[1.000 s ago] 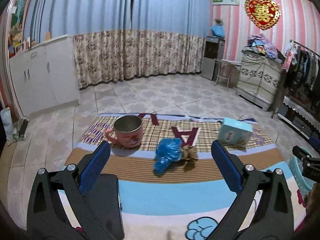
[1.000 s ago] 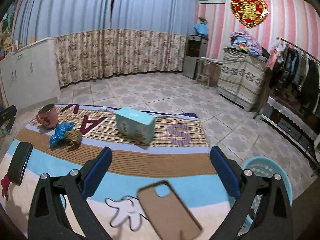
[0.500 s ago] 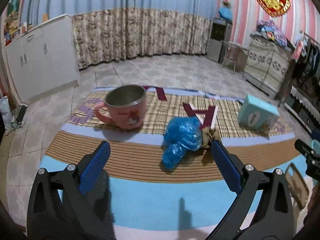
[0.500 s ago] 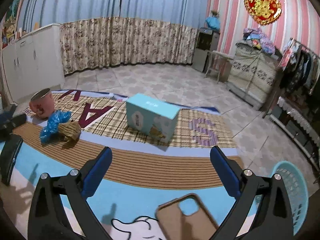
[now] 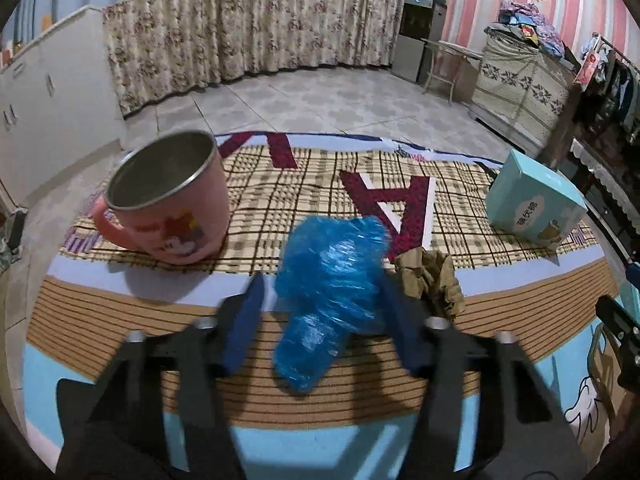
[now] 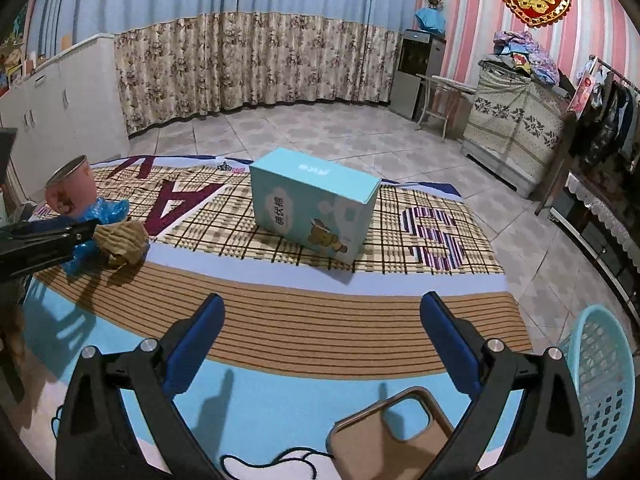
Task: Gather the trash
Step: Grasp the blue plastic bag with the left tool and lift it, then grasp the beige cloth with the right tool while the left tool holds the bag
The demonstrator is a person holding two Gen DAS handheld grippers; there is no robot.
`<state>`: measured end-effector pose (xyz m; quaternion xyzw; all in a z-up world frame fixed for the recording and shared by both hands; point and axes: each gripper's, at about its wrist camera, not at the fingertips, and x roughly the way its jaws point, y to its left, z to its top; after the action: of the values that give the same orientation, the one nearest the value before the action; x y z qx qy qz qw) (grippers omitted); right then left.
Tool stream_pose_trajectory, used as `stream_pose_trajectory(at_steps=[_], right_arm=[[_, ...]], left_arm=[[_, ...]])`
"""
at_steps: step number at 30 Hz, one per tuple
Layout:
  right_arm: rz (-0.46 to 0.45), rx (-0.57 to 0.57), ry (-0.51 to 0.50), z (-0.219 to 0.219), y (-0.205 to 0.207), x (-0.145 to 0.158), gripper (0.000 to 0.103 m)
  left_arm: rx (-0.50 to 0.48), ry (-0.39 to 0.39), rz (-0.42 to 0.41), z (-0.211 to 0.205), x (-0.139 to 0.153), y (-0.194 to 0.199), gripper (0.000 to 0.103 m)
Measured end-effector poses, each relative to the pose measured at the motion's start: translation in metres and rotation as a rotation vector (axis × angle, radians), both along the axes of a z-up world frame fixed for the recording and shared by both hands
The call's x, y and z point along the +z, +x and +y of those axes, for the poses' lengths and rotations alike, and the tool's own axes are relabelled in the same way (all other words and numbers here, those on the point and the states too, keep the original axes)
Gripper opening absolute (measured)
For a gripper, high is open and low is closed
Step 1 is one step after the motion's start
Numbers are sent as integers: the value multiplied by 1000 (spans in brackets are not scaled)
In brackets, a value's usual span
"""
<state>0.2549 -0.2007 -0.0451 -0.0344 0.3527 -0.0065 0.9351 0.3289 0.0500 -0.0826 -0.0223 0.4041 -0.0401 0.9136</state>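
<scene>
A crumpled blue plastic bag (image 5: 328, 280) lies on the patterned mat (image 5: 120, 320), with a crumpled brown paper wad (image 5: 432, 280) touching its right side. My left gripper (image 5: 322, 304) straddles the bag and its jaws are closing. The right pad is at the bag's edge, and a thin gap shows by the left pad. In the right wrist view the left gripper's fingers (image 6: 52, 236) reach in from the left at the blue bag (image 6: 108, 212) and the paper wad (image 6: 120, 240). My right gripper (image 6: 320, 320) stands open above the mat with nothing between its fingers.
A pink metal mug (image 5: 168, 200) stands just left of the bag. A light blue carton (image 6: 316, 204) sits mid-mat. A brown phone case (image 6: 392, 432) lies under the right gripper. A turquoise mesh basket (image 6: 600, 380) stands off the mat's right edge. Tiled floor lies beyond.
The left gripper has come forward and down onto the blue bag, and its jaws have narrowed from wide open. The right gripper has moved forward and lower, nearer the carton.
</scene>
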Motion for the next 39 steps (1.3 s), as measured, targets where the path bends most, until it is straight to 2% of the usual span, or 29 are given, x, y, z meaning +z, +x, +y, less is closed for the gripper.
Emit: stream_pose_trajectory(at_steps=[3,4,5,8,13,17,23,27,31,34,35,39], right_arm=[[9,16,35,5,2,1,94],[13,27,46,10,3,1,89],[18,37,52,14,4,1,85],[21,75,64,35,7,1,83],[22,153,70,85,15,3,82],[40,210,16,129,27,-4,82],[75,226,-30,158,46,-12,80],[129,235,-5,164,63,-21,67],[172,266,37,166,68,-26,43],[159,274,32,166,63,-24,40],[154,276,36,164,60,-22,34],[123,274,66,149,48,-12,34]], left_arm=[[-5,15,-21,2,3,-8,23],[-2,37,-40,4,7,-14,22],[1,59,-55,6,11,-21,22],[27,98,-100,20,26,-44,22],[84,72,-119,56,42,-77,22],[107,63,-118,78,43,-90,22],[140,45,-113,104,36,-94,22],[152,25,-112,113,32,-93,22],[148,33,-109,112,30,-93,22],[150,31,-108,111,31,-94,22],[151,29,-108,110,31,-94,22],[147,30,-109,104,34,-98,22]])
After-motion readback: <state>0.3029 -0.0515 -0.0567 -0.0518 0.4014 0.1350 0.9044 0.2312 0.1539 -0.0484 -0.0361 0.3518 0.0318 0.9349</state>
